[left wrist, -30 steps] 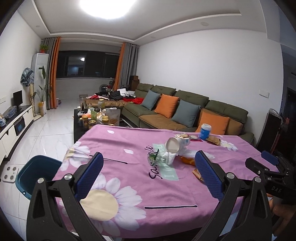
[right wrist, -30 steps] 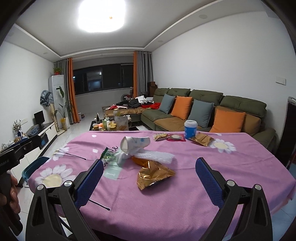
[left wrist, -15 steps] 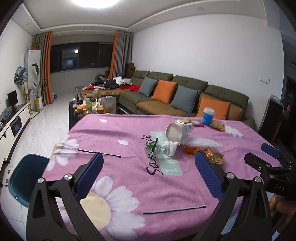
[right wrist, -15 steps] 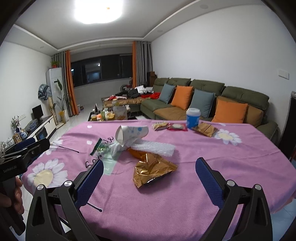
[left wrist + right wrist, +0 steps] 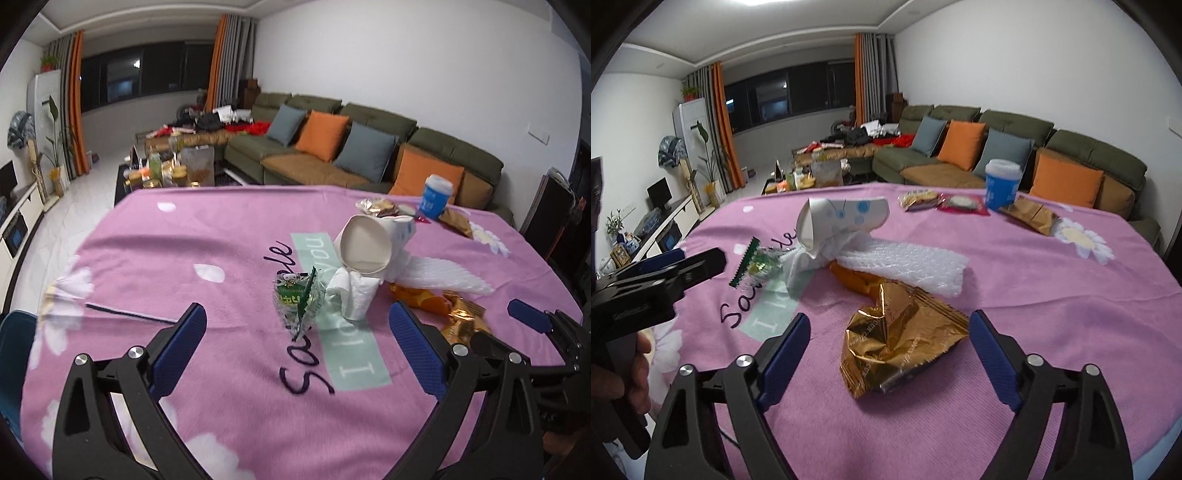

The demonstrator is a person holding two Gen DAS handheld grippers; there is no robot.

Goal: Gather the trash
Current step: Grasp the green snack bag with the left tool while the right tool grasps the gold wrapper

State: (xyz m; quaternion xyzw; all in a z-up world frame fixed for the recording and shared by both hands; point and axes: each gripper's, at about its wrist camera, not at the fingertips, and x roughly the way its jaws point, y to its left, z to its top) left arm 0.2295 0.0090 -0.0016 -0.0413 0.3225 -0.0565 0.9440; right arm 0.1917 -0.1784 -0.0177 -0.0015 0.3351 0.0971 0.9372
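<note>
Both of your grippers have come forward and dipped toward the table since the earlier pictures, so the litter now sits larger and lower in each view, and your right gripper [image 5: 890, 336] has just been closing its jaws a little. They are still wide, with the crumpled gold wrapper [image 5: 901, 339] lying on the cloth between the 2 blue pads [image 5: 783, 350], neither pad pressing on it. Your left gripper [image 5: 295, 350] has its jaws spread wide with only bare cloth between them; the green snack wrapper [image 5: 295, 295] stands just beyond its tips.

Past that wrapper, a crumpled white tissue [image 5: 351, 295] lies touching the mouth end of a tipped paper cup [image 5: 373, 243], which rests on its side with the opening toward your left camera. A white foam sheet [image 5: 905, 266] stretches out from under the cup, and an orange wrapper [image 5: 857, 280] pokes out between the foam and the gold wrapper. A thin dark stick [image 5: 129, 314] lies on the pink tablecloth [image 5: 184, 251] off to the left, near the daisy print.

Farther back, near the far edge, sit 2 small snack packets [image 5: 919, 199], a brown packet [image 5: 1030, 218] and an upright blue cup [image 5: 1001, 184] with a white lid. At the left edge of your left view a teal bin [image 5: 14, 354] shows beside the table. Behind the table runs the green sofa [image 5: 997, 147] with orange and grey cushions.
</note>
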